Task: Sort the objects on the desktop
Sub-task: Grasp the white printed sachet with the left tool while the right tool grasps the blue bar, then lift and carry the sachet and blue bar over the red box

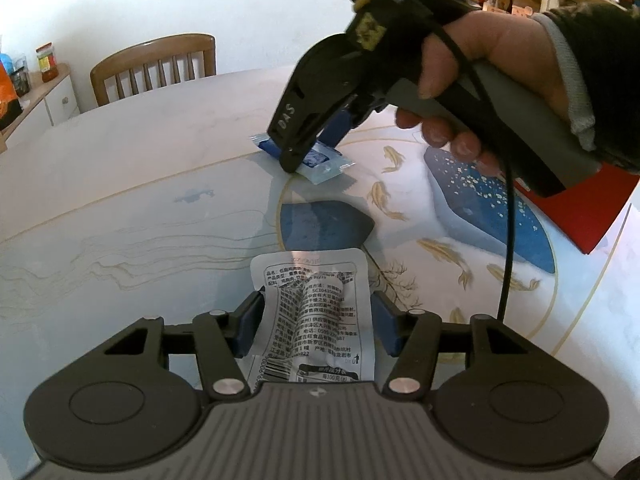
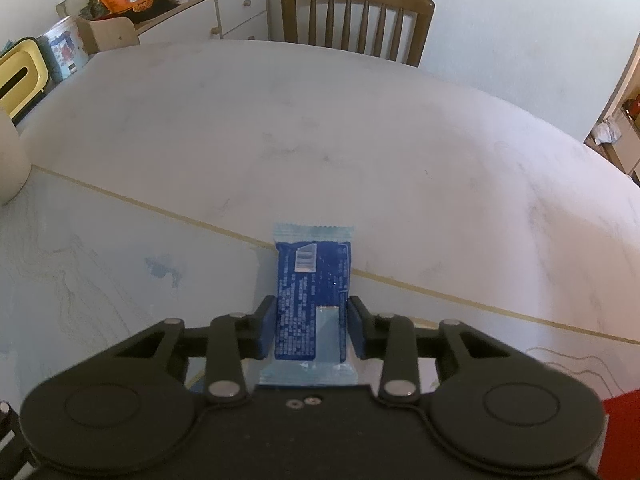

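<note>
A silver snack pouch (image 1: 316,312) with black print lies between the blue pads of my left gripper (image 1: 316,316); the pads stand apart at its edges and it rests on the table. A blue wrapped snack packet (image 2: 312,300) lies flat on the table between the fingers of my right gripper (image 2: 312,326), which close against its sides. In the left wrist view the right gripper (image 1: 308,152) points down onto the same blue packet (image 1: 316,162) at mid table.
A decorated table mat (image 1: 440,220) with fish and blue shapes covers the table. A red folder (image 1: 580,216) lies at the right. A wooden chair (image 2: 356,16) stands at the far edge. A cabinet (image 2: 224,12) with snack bags is at the far left.
</note>
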The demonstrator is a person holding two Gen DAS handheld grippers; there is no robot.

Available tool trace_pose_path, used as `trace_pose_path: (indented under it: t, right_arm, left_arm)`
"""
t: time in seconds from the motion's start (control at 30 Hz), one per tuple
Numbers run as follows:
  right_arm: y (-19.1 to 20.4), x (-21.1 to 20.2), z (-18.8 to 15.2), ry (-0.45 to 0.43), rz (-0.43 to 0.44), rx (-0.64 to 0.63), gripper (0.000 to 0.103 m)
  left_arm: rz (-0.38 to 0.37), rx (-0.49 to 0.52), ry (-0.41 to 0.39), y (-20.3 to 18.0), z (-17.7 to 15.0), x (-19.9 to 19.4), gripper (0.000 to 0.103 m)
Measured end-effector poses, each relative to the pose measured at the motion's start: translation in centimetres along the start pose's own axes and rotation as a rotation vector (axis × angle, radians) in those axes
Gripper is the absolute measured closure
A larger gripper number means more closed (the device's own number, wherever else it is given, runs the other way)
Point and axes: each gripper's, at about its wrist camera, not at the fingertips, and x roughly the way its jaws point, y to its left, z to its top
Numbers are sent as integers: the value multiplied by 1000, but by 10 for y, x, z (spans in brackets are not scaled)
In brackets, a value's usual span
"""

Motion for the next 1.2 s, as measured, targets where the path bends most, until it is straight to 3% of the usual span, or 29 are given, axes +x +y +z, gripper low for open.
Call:
trace_pose_path:
  t: [1.2]
  right_arm:
    - [-7, -137, -61, -45, 49, 107, 67]
  left_arm:
    - [-9, -158, -61, 18, 8, -49, 56]
